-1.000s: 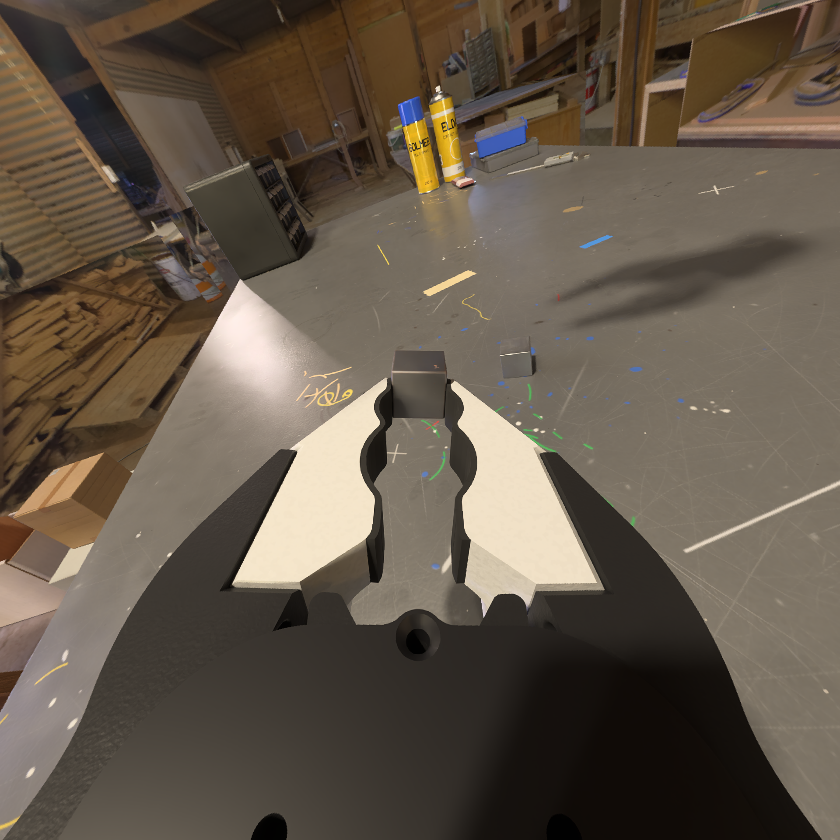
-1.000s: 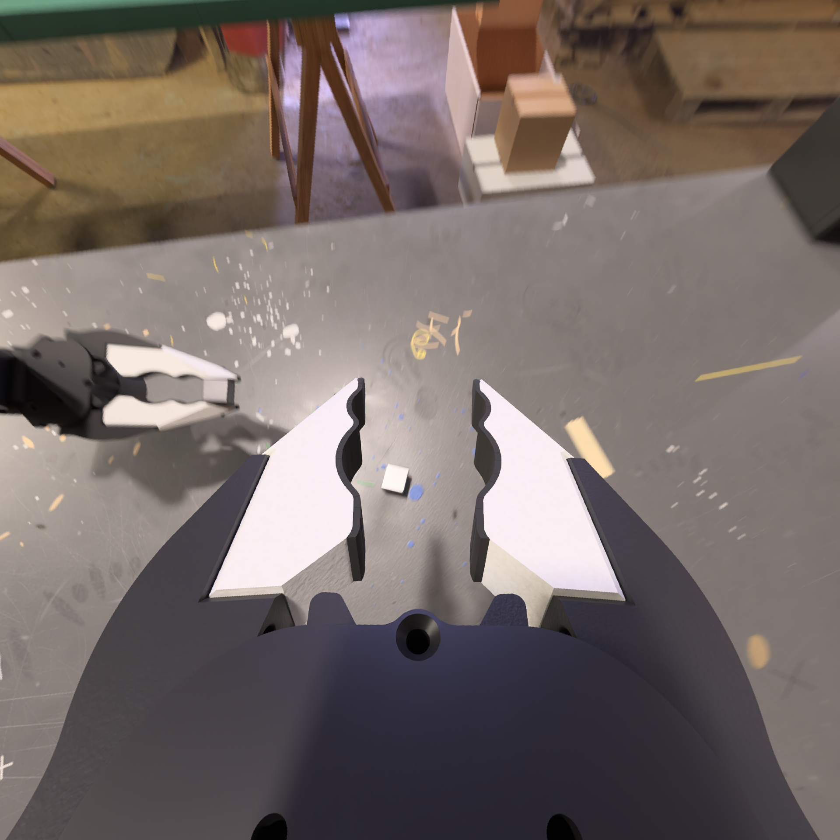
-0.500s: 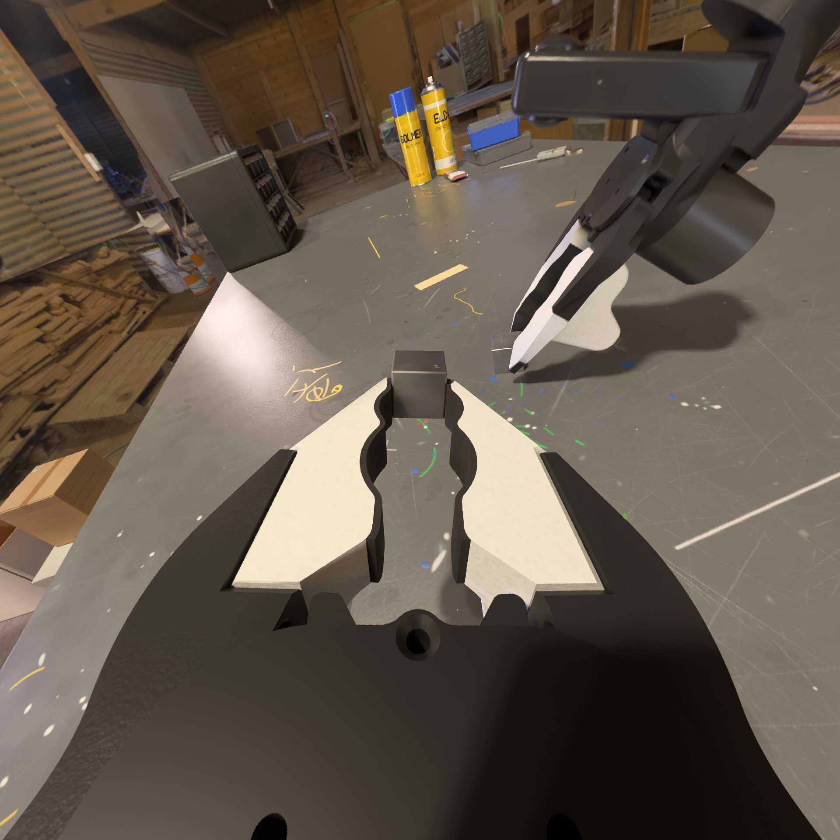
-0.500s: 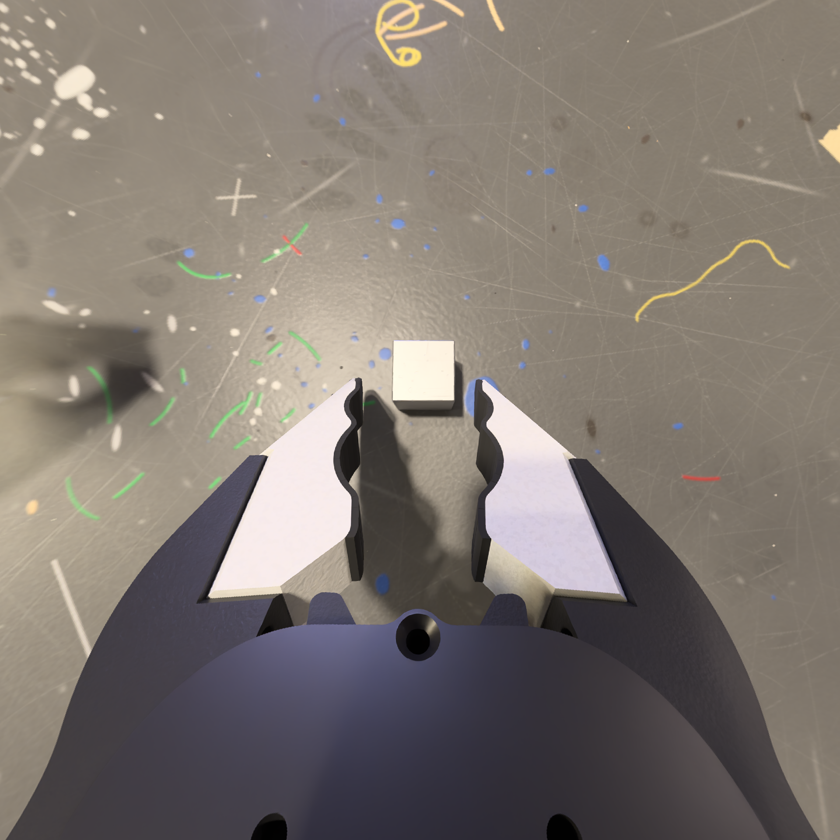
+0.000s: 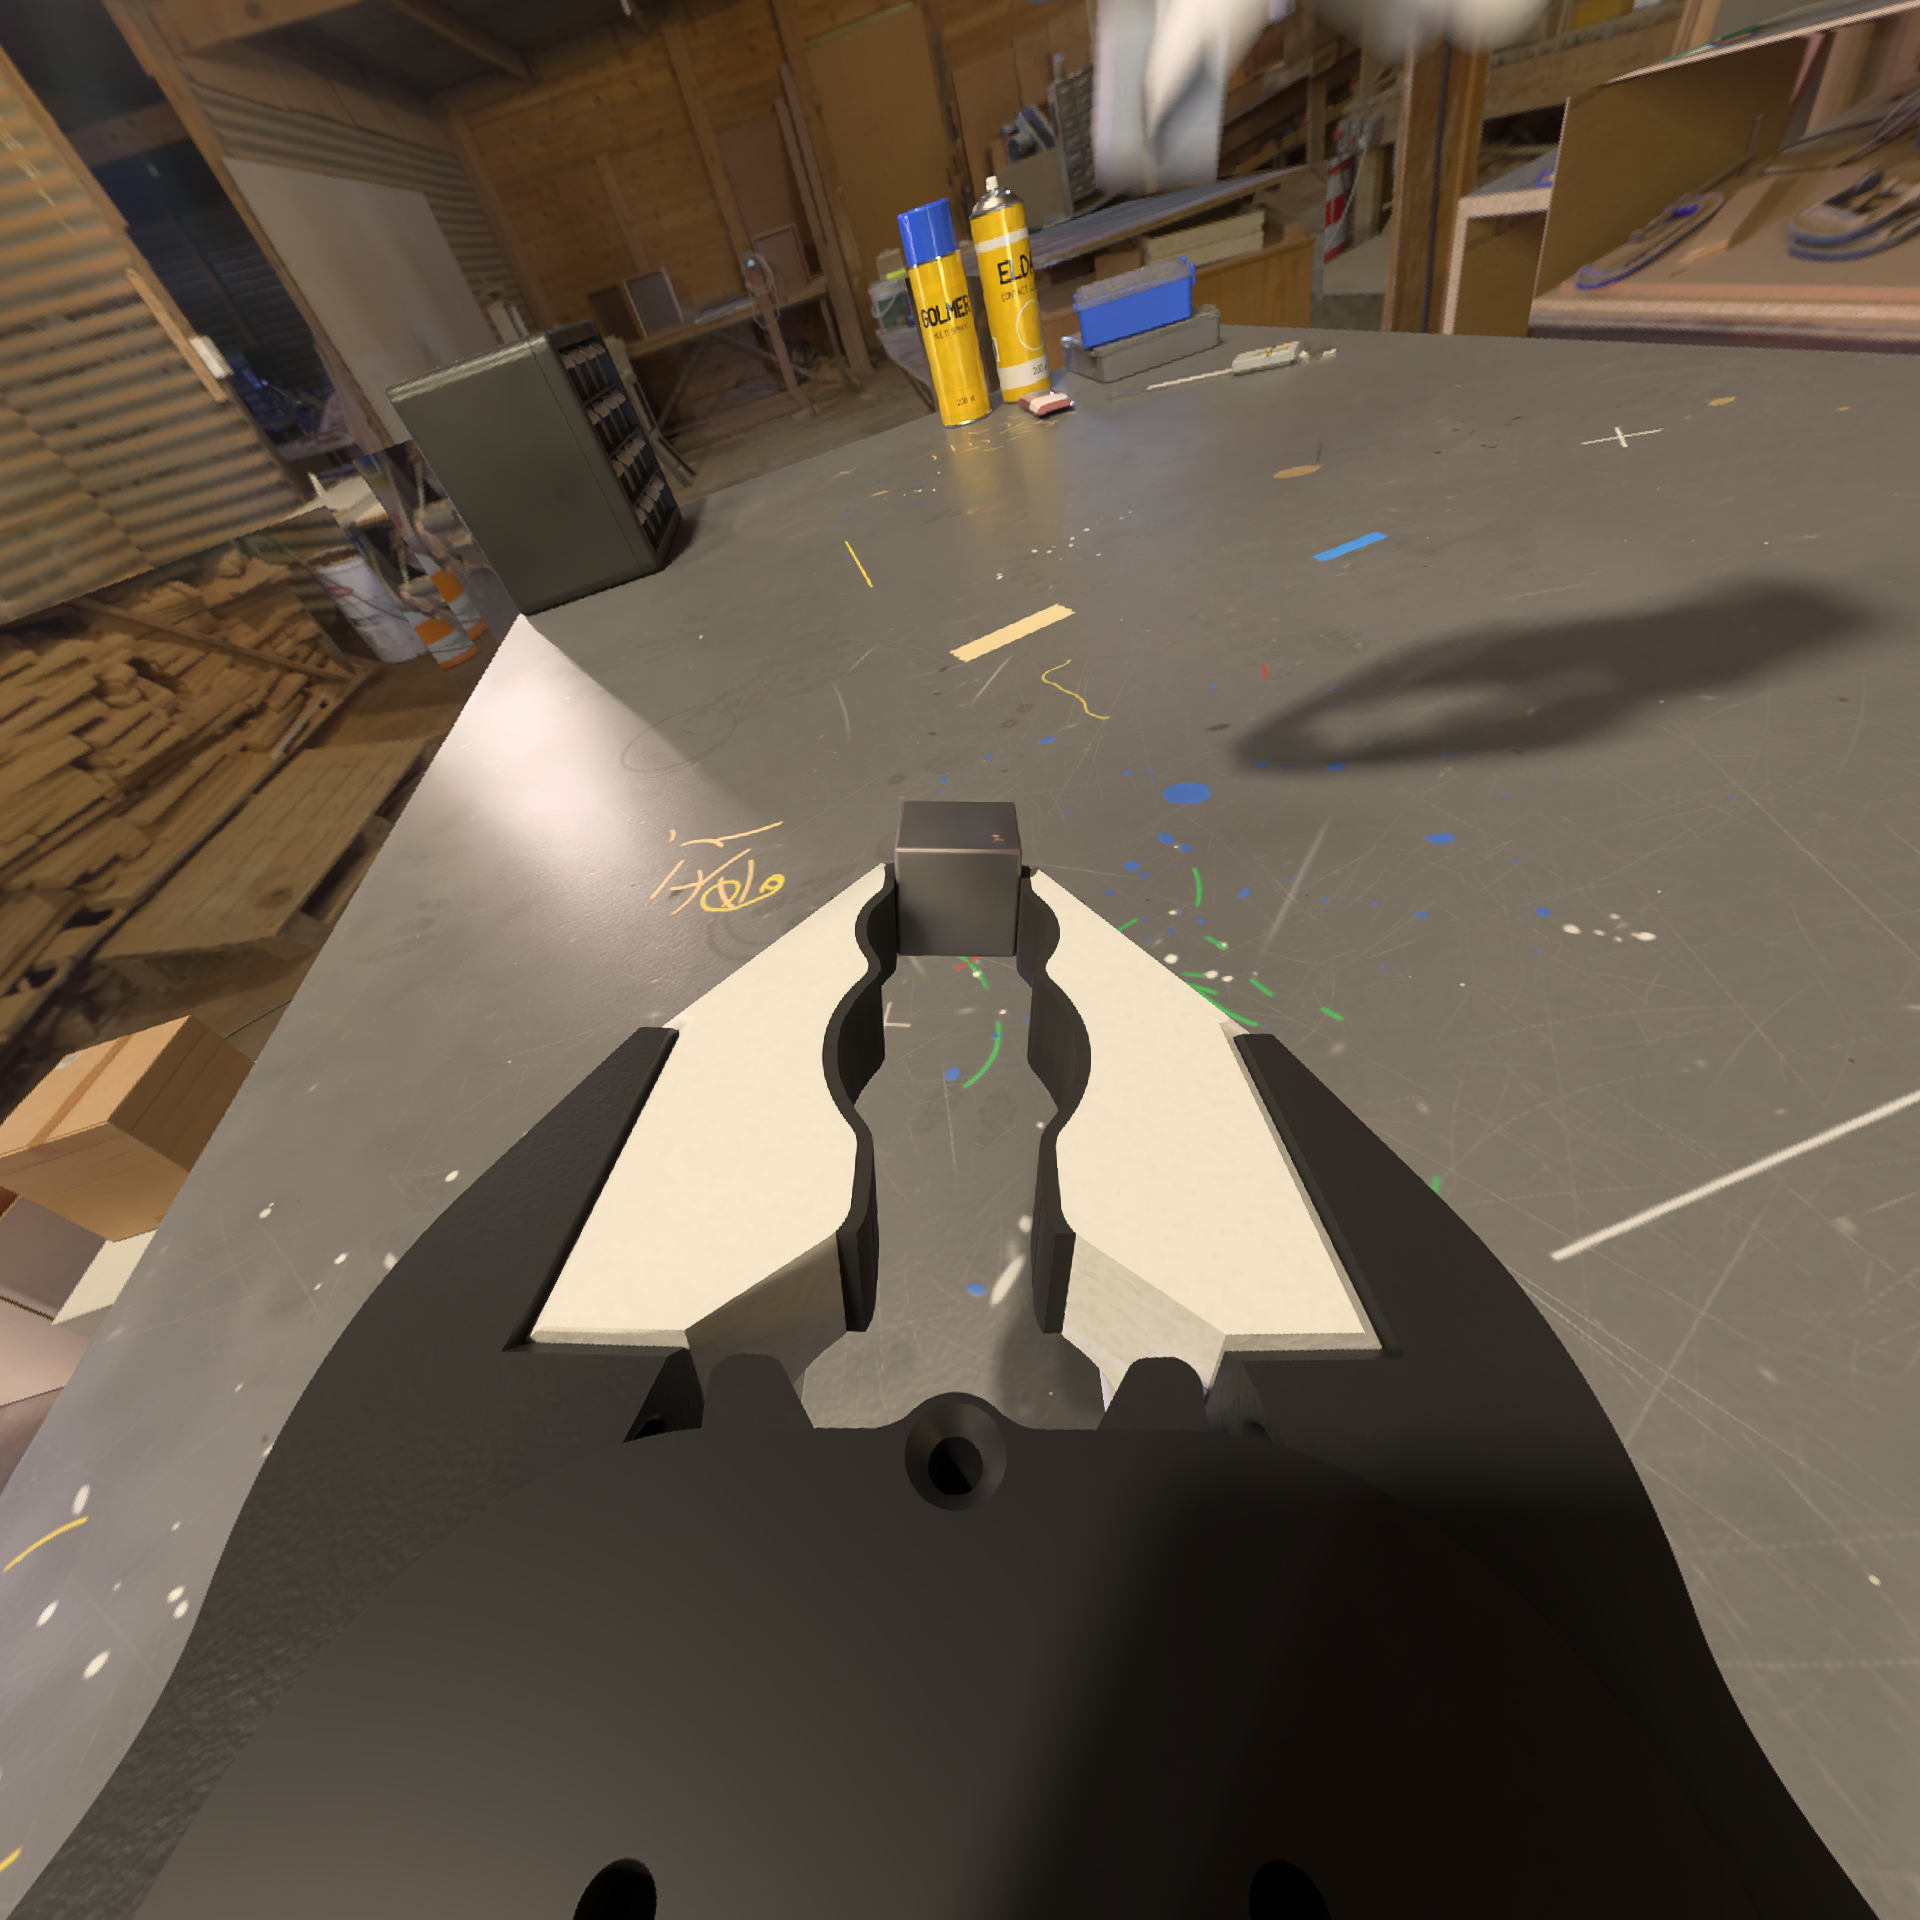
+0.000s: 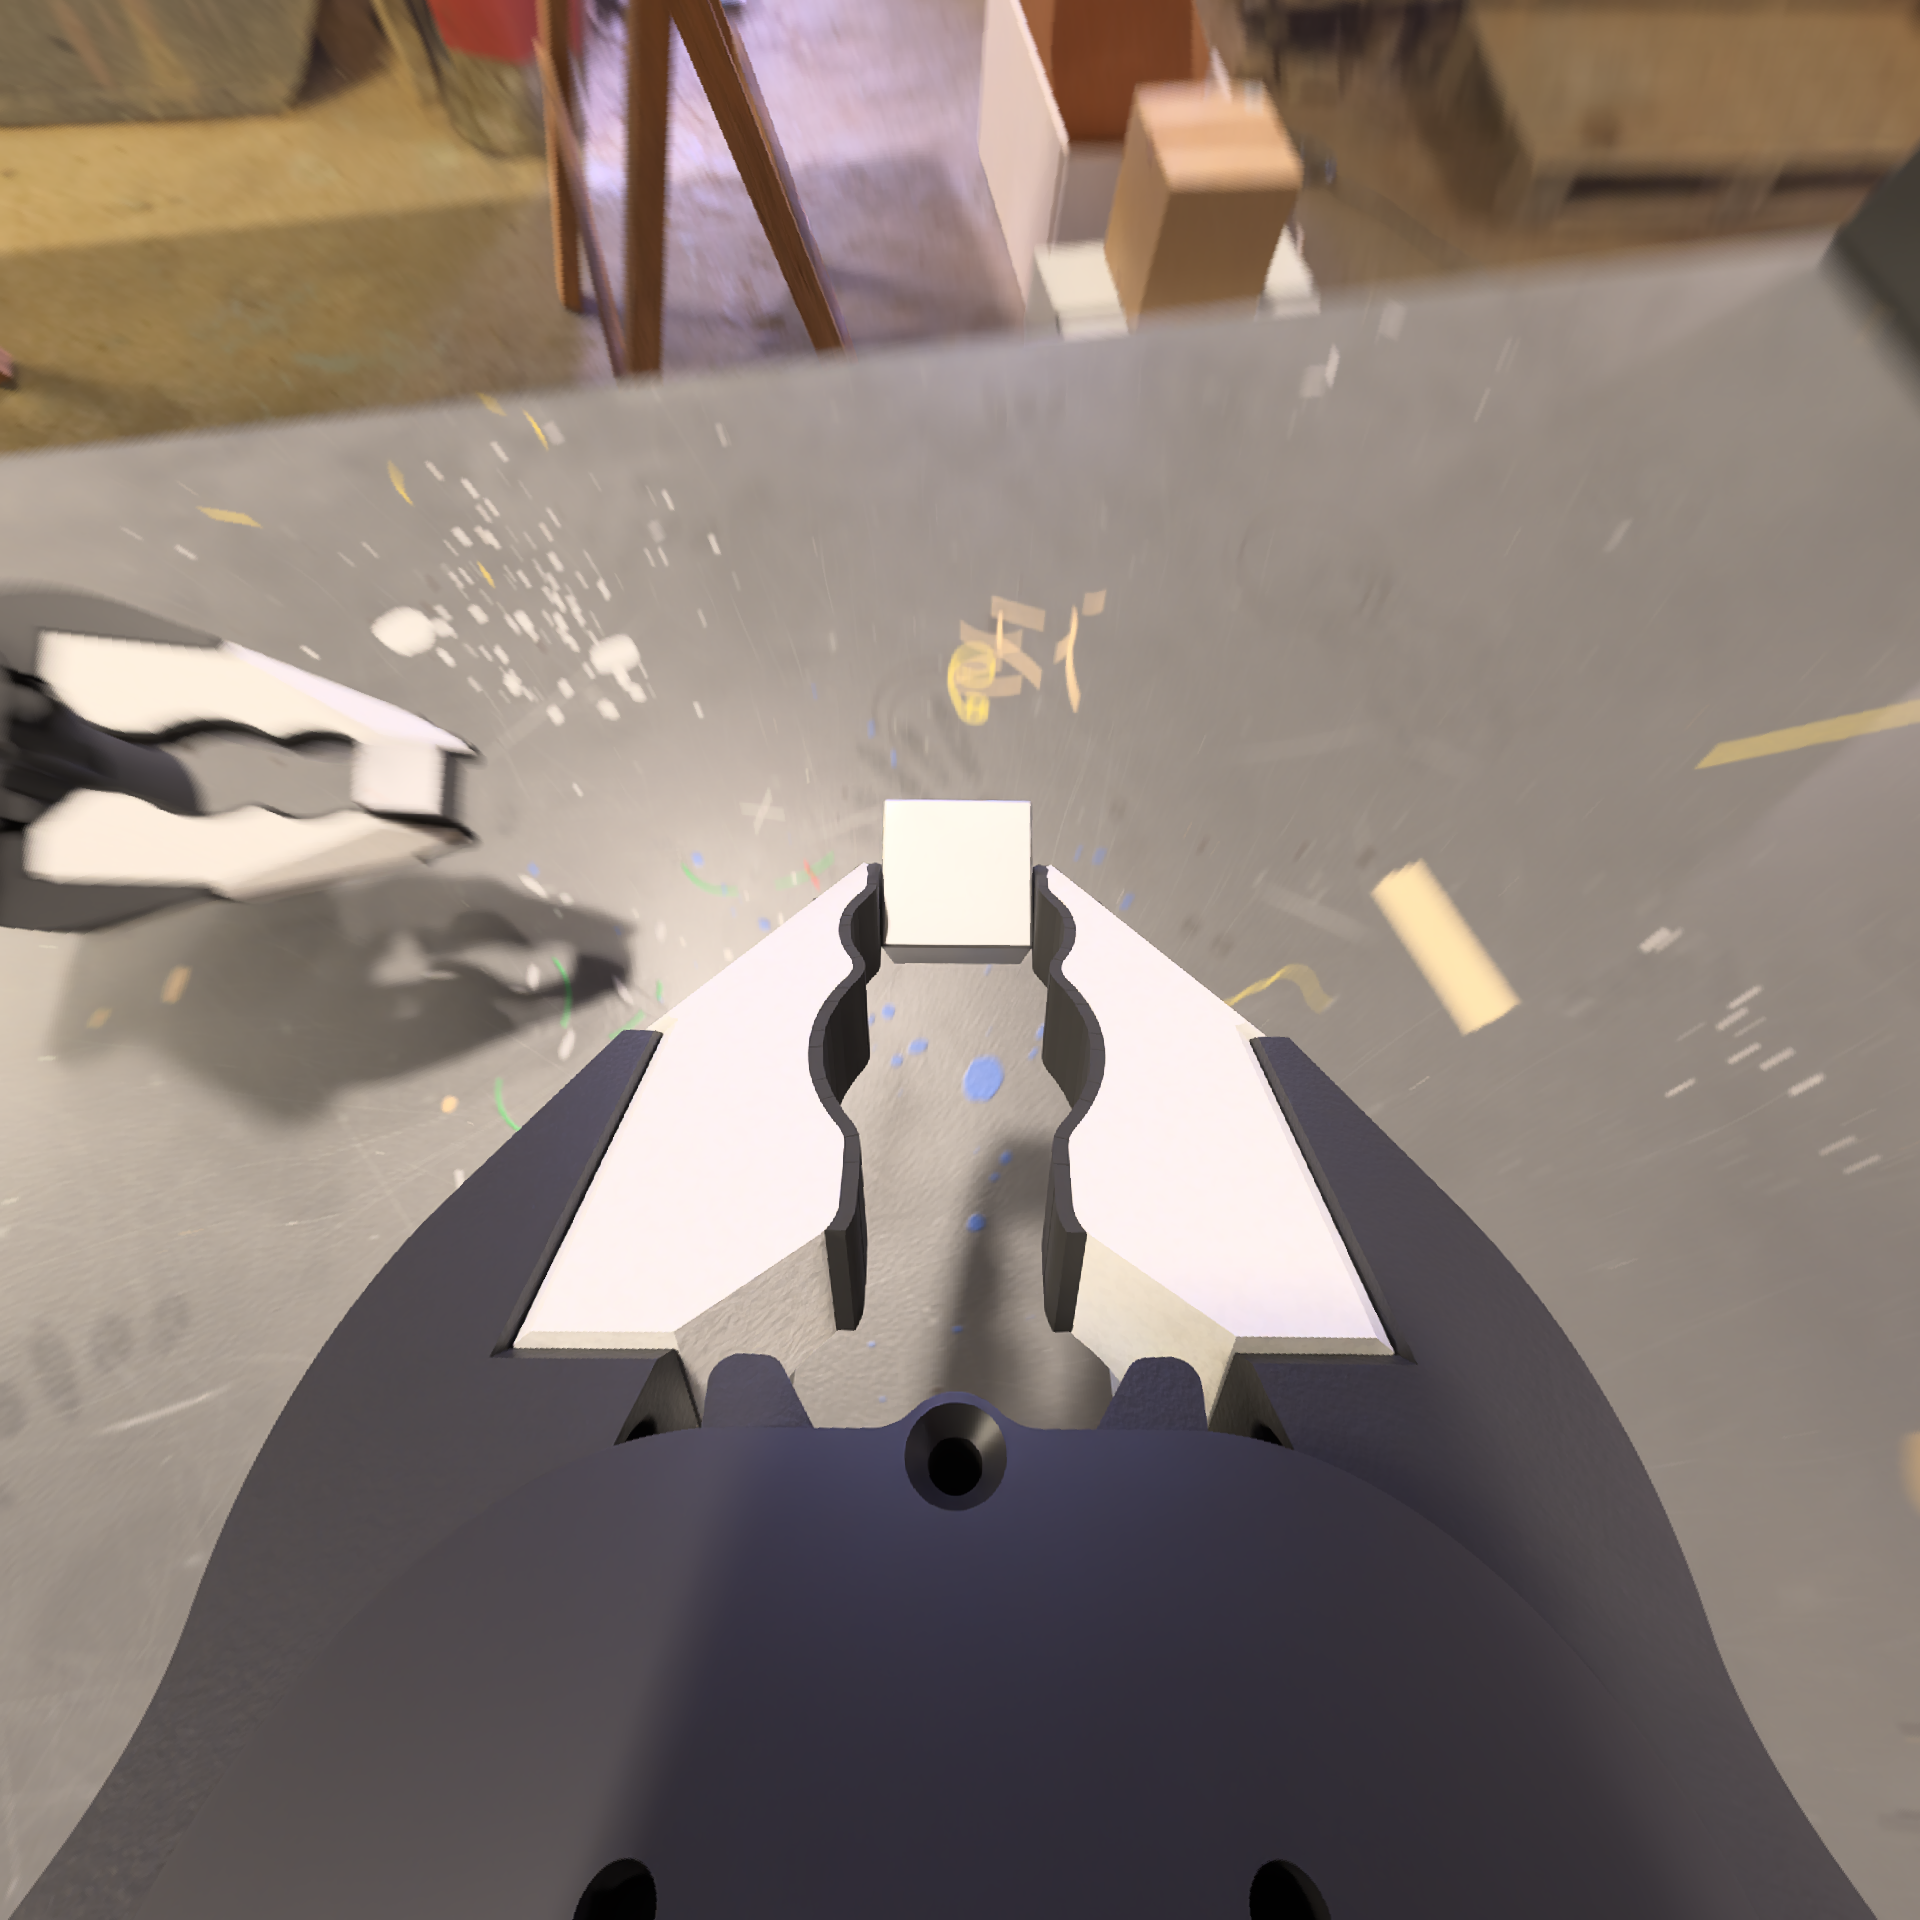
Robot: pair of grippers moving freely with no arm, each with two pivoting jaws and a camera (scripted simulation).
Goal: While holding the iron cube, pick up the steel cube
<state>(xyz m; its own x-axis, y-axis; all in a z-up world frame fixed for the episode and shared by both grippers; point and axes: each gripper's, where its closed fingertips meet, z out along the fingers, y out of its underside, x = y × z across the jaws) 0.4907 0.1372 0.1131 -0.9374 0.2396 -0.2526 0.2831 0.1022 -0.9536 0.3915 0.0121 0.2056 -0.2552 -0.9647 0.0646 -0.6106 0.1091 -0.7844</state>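
My left gripper is shut on the dark iron cube and holds it at its fingertips above the grey table. My right gripper is shut on the pale steel cube, held at its fingertips clear of the table. The right wrist view is blurred by motion. The left gripper also shows at the far left of the right wrist view, with its cube between the tips. In the left wrist view only a blurred pale shape at the top edge and a shadow mark the right gripper.
Two yellow spray cans, a blue box and a dark green cabinet stand at the table's far side. The table edge runs along the left, with a cardboard box below. Wooden trestle legs stand beyond the far edge.
My right gripper closed on the steel cube and lifted it off the table, rising out of the left wrist view. My left gripper kept its hold on the iron cube.
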